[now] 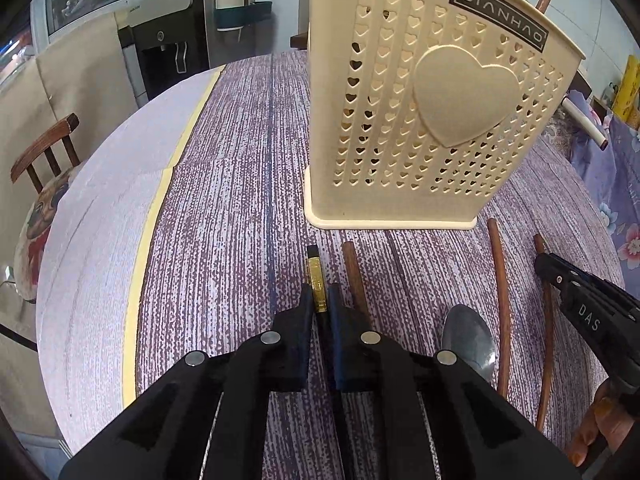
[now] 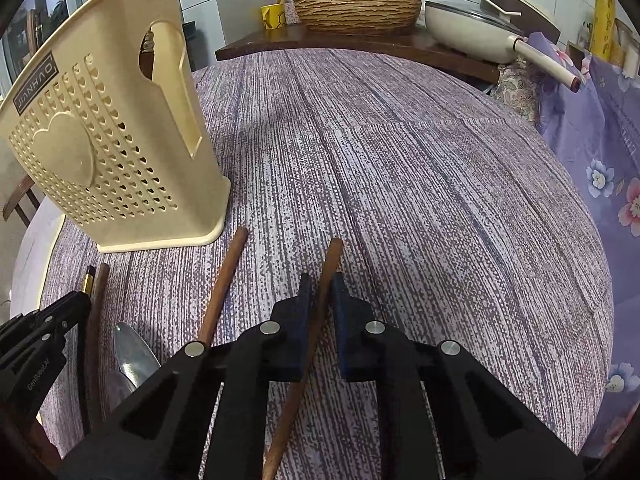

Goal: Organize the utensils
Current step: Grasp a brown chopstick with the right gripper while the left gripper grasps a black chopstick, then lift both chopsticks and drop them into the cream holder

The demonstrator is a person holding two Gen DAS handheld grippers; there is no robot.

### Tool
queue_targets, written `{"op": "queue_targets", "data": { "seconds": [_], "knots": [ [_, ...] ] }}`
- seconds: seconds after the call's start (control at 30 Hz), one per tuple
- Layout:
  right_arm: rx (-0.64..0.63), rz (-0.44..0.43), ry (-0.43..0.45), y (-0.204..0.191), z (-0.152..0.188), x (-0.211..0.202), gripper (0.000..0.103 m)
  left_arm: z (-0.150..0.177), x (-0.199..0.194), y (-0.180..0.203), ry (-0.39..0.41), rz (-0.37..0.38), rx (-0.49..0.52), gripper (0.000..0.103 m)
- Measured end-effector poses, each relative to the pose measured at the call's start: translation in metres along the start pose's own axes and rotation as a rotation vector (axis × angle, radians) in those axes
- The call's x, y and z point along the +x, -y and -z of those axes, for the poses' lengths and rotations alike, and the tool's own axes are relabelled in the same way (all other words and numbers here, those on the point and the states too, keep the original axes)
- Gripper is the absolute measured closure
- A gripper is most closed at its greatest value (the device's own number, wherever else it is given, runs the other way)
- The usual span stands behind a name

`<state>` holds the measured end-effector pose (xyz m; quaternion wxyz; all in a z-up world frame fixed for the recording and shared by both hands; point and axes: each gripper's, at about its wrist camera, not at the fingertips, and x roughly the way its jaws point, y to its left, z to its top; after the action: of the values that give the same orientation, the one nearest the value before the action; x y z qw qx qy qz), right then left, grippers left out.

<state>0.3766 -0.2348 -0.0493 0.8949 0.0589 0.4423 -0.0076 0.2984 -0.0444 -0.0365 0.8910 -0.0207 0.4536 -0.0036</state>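
A cream perforated utensil holder (image 1: 400,120) (image 2: 112,140) stands upright on the purple patterned table (image 1: 240,160). My left gripper (image 1: 320,292) is shut on a black chopstick with a gold band (image 1: 315,278), which lies on the table in front of the holder. A brown wooden chopstick (image 1: 354,276) lies just right of it, then a metal spoon (image 1: 468,336) (image 2: 132,352) and another brown chopstick (image 1: 502,300) (image 2: 224,284). My right gripper (image 2: 321,280) is shut on the rightmost brown chopstick (image 2: 332,256), whose tip sticks out past the fingers.
A wooden chair (image 1: 44,152) stands off the table's left edge, where yellow tape (image 1: 160,200) runs. Behind the table a dark shelf (image 2: 256,46) carries a woven bowl (image 2: 356,4) and a white pan (image 2: 472,28). Floral cloth (image 2: 600,160) hangs to the right.
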Motion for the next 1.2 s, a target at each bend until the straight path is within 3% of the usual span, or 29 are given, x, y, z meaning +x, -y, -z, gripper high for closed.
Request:
{"op": "queue_targets", "data": {
  "seconds": [0.3, 0.5, 0.97, 1.2],
  "knots": [
    [0.032, -0.061, 0.004, 0.007, -0.001, 0.000, 0.093, 0.000, -0.002, -0.005, -0.002, 0.027, -0.026, 0.095],
    [0.059, -0.144, 0.056, 0.013, -0.005, -0.020, 0.093, -0.004, -0.014, -0.009, 0.034, 0.053, -0.040, 0.095],
    [-0.007, -0.212, 0.306, 0.020, -0.027, -0.132, 0.095, -0.022, -0.098, -0.017, 0.229, 0.127, -0.039, 0.095],
    [-0.035, -0.239, 0.390, 0.027, -0.033, -0.181, 0.095, -0.028, -0.133, -0.018, 0.310, 0.136, -0.021, 0.095]
  ]
}}
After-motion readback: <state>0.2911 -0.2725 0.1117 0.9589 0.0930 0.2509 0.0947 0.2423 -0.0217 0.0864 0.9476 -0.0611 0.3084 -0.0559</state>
